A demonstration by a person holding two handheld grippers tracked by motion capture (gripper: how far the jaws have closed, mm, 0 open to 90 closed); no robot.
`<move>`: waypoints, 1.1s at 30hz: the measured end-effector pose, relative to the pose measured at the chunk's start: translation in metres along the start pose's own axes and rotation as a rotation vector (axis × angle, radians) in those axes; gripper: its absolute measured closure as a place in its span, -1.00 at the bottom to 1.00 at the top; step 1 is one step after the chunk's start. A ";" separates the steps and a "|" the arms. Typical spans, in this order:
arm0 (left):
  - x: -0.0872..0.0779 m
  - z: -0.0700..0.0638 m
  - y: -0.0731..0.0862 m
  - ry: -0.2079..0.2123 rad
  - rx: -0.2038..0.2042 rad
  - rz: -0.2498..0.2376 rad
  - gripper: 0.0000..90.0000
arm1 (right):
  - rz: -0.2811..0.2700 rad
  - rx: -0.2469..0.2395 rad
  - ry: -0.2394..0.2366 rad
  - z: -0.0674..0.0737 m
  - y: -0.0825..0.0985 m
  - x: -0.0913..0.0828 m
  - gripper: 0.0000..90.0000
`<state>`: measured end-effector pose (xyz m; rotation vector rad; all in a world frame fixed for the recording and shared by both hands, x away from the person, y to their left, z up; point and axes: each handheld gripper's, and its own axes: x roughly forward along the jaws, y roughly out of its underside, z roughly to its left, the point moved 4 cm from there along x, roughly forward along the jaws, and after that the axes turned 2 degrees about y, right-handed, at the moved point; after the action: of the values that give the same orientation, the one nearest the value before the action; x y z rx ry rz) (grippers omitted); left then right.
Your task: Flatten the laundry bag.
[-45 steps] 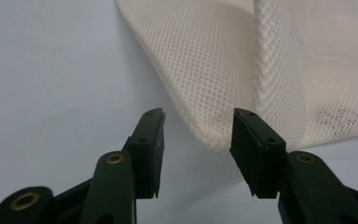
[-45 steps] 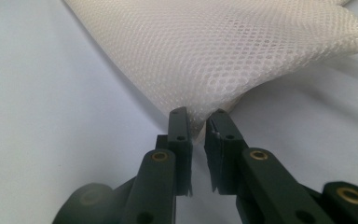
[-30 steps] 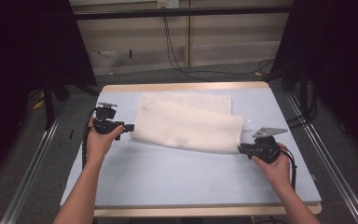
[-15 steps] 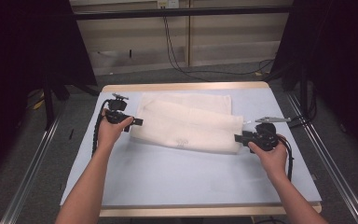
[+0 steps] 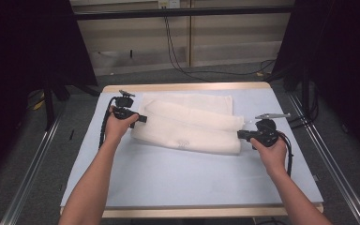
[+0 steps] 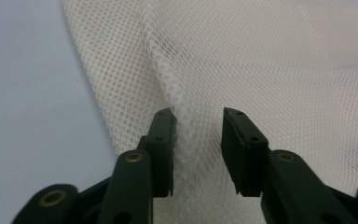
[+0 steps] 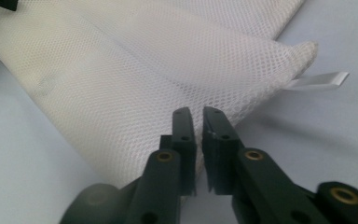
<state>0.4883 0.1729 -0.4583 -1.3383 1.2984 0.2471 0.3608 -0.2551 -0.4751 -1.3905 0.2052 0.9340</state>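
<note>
A white mesh cloth lies folded across the far half of the table. My left gripper is at its left end. In the left gripper view its jaws have just been closing and stand a little apart, with a raised ridge of mesh between them. My right gripper is at the cloth's near right corner. In the right gripper view its jaws are all but together on the thin edge of the mesh. A white tag sticks out of the corner beyond.
The pale blue table top has a wooden rim. Both forearms come in from the near edge. Metal rails run along the floor on both sides, and dark curtains and cables stand behind the table.
My left hand has moved away from me and to the right, up to the cloth's left end, and its jaws have narrowed. The right hand has barely moved, and its jaws have come together.
</note>
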 end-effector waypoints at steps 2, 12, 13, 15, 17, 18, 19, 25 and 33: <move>-0.005 -0.001 0.000 0.012 0.003 -0.015 0.74 | -0.011 -0.003 -0.030 0.002 -0.001 -0.003 1.00; -0.024 -0.014 0.003 0.008 0.069 -0.015 0.81 | -0.010 0.034 0.020 0.005 -0.003 -0.004 0.43; -0.024 -0.014 0.003 0.008 0.069 -0.017 0.81 | -0.001 0.048 0.032 0.004 -0.002 -0.002 0.34; -0.025 -0.014 0.004 0.006 0.071 -0.020 0.81 | 0.009 0.059 0.051 0.001 -0.002 0.000 0.28; -0.025 -0.015 0.003 -0.001 0.076 -0.024 0.81 | 0.008 0.086 0.067 -0.003 -0.003 0.003 0.17; -0.025 -0.016 0.003 0.002 0.077 -0.025 0.81 | 0.018 0.092 0.071 -0.004 -0.003 0.004 0.17; -0.025 -0.016 0.003 0.003 0.079 -0.024 0.81 | 0.028 0.103 0.069 -0.006 -0.003 0.006 0.17; -0.028 -0.015 0.004 0.011 0.071 -0.032 0.82 | 0.057 0.156 0.018 -0.010 -0.001 0.018 0.29; -0.041 -0.016 0.012 0.005 0.099 -0.030 0.84 | -0.007 0.017 -0.048 -0.001 -0.012 0.003 0.87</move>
<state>0.4558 0.1855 -0.4287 -1.2742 1.2778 0.1574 0.3706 -0.2531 -0.4685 -1.3509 0.1716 0.9567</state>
